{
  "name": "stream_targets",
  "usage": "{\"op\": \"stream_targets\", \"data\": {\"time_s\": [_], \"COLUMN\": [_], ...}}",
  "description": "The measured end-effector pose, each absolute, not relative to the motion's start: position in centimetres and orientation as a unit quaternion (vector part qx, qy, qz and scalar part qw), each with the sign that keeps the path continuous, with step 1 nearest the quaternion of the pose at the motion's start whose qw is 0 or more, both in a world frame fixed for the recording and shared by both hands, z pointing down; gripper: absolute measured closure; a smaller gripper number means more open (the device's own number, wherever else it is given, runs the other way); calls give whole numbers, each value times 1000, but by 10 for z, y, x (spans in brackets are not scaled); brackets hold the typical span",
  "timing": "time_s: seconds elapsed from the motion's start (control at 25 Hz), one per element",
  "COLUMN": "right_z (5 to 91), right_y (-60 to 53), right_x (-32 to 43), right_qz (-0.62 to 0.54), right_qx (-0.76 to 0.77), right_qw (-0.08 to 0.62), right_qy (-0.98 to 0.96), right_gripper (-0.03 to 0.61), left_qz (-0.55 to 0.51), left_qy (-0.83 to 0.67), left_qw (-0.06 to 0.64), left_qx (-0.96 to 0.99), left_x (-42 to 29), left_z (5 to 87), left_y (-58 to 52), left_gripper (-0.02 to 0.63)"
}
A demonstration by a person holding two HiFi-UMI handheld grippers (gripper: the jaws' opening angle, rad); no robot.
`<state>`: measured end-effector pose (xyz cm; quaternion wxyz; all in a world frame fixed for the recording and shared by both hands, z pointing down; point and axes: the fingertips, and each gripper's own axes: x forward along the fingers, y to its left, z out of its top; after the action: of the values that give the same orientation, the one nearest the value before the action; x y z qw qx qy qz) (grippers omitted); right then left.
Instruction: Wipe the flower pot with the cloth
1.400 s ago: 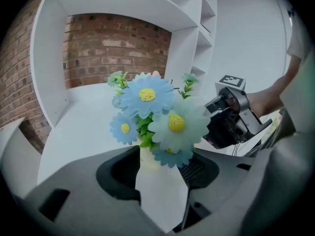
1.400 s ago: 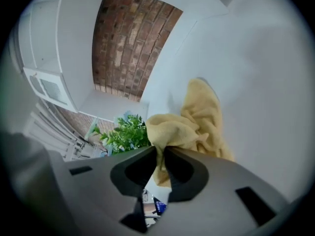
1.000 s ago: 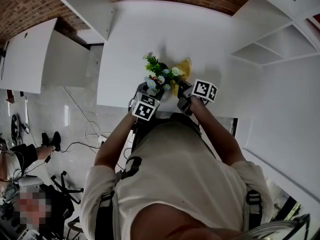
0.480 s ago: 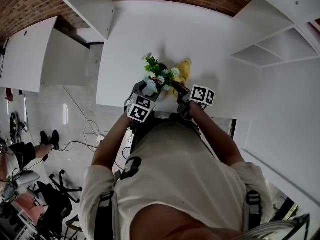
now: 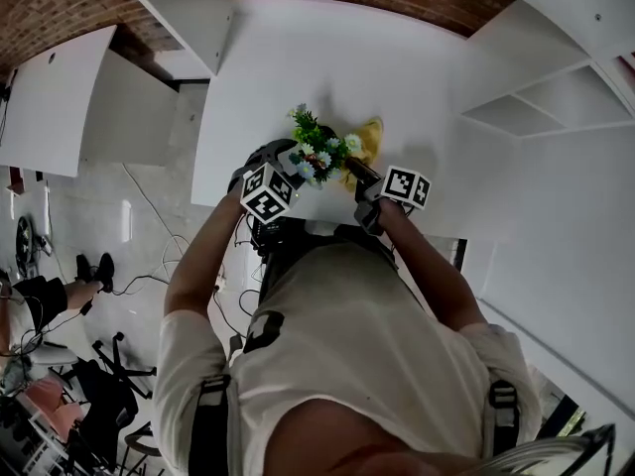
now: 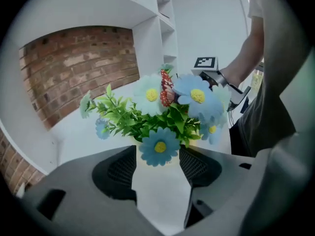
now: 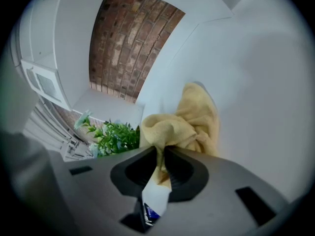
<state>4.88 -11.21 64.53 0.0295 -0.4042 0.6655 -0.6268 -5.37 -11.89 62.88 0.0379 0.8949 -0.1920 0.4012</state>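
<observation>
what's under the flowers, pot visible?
Flowers hide the pot in every view. Below them: left gripper, jaws apart and just opening; white between them, pot or table unclear.

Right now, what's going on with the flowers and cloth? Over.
Left hand-held gripper just opened wider, flowers ahead, ungripped. Right hand-held gripper shut on cloth. Flowers hide the pot.

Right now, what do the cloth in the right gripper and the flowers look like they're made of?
The cloth, pinched in the right gripper, looks like soft matte yellow fabric, possibly microfibre: it bunches into limp, rounded folds. The flowers look artificial, likely fabric or plastic: the blue petals are flat and evenly coloured, and the leaves are stiff and uniformly green, with no sheen.
</observation>
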Motion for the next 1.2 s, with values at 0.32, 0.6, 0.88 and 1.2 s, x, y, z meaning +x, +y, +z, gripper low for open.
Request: {"op": "stream_targets", "data": {"time_s": [0.32, 0.6, 0.88, 1.2], "right_z": [641, 647, 636, 637], "right_y": [-98, -90, -110, -110], "right_x": [40, 42, 55, 45], "right_qz": [-653, -642, -632, -633], "right_qx": [-393, -401, -395, -386], "right_qw": [57, 26, 25, 17], "right_qy": [645, 653, 667, 670], "right_gripper": [517, 515, 515, 516], "left_qz": [357, 321, 285, 333], "left_qy": [-250, -290, -214, -164], "left_qw": [81, 110, 175, 145], "left_qx": [897, 895, 918, 917], "left_x": [-40, -33, -54, -36], "left_z": [633, 632, 605, 620], "left_y": [-112, -103, -128, -126], "left_gripper": [357, 351, 288, 278]}}
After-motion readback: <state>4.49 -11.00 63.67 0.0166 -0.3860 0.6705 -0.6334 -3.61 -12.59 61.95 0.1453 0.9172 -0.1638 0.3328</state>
